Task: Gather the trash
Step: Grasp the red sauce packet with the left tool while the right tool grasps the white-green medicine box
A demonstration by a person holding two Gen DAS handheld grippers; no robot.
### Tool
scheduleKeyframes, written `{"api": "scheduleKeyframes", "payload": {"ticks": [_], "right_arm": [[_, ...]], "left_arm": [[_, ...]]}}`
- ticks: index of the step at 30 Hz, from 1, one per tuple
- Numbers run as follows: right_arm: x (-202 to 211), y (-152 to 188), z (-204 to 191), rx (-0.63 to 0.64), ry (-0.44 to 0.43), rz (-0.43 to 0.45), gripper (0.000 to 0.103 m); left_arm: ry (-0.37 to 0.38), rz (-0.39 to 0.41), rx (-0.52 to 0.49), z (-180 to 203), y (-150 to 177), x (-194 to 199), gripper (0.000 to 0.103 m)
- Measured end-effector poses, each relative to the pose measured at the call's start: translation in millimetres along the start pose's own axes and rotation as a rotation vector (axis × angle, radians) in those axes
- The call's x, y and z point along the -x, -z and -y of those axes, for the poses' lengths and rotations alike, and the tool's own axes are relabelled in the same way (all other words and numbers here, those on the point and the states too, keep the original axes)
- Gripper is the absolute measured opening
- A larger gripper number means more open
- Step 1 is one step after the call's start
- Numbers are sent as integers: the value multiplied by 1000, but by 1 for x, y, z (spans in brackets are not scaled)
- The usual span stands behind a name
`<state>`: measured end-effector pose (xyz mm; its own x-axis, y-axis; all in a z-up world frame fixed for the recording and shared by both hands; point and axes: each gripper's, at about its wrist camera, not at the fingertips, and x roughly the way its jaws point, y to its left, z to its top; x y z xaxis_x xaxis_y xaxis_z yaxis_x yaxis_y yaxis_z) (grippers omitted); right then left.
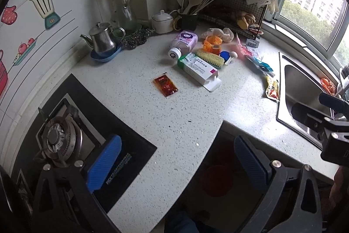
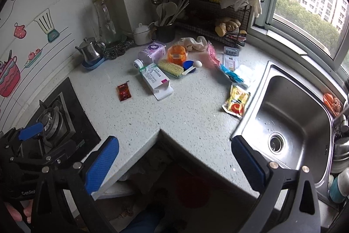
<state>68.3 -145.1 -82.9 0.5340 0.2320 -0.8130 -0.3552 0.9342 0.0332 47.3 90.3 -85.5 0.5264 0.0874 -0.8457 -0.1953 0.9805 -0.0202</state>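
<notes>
Both grippers hover at the front inner corner of the bench, clear of all items. The left gripper [image 1: 177,165] has its fingers [image 1: 104,162] spread wide and empty; it sits over the bench edge beside the stove [image 1: 59,139]. The right gripper [image 2: 174,164] is likewise released and empty, over the notch between bench [image 2: 152,115] and sink [image 2: 290,123]. This stand-off position likely serves to survey the trash before a first pick; no item is collected yet.

Nearest trash: a red sachet [image 1: 165,87] lying flat and alone at mid-bench, well apart from the rest. It is judged the easiest first target for the left gripper. A yellow wrapper [image 2: 236,101] lies at the sink's left rim, nearest the right gripper.

Farther back, an open carton [image 1: 198,70] lies on its side, flap toward the front. A brush [image 1: 210,57] rests against its far side. Behind these: a tipped bottle [image 1: 183,44], an orange pack [image 1: 212,43], a crumpled bag [image 1: 218,33], and pink and blue wrappers [image 1: 250,54] toward the sink.

At the rear corner, a wire rack [image 1: 229,6] and kettle [image 1: 102,38] are kitchenware, not trash.
</notes>
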Motion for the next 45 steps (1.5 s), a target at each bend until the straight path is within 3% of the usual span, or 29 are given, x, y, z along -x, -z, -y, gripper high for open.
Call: {"api": "scheduleKeyframes", "payload": {"ticks": [6, 9, 13, 23, 29, 35, 40, 45], "right_arm": [[-60, -49, -21, 39, -39, -46, 103], [-95, -69, -33, 70, -57, -89, 96], [-140, -89, -44, 105, -80, -154, 95], [-241, -109, -49, 132, -105, -299, 95], [-275, -112, -44, 152, -85, -338, 95], [-298, -108, -33, 131, -118, -384, 95], [-304, -110, -46, 224, -76, -374, 94], [-313, -109, -61, 305, -61, -370, 92]], "left_arm": [[28, -63, -6, -23, -41, -58, 103], [33, -96, 7, -34, -60, -86, 103], [42, -125, 21, -46, -82, -119, 103], [35, -227, 24, -67, -93, -187, 103], [40, -274, 30, -74, -90, -206, 103], [71, -302, 48, -75, -88, -213, 103], [108, -310, 100, -81, -89, -210, 103], [79, -310, 103, -85, -87, -208, 103]]}}
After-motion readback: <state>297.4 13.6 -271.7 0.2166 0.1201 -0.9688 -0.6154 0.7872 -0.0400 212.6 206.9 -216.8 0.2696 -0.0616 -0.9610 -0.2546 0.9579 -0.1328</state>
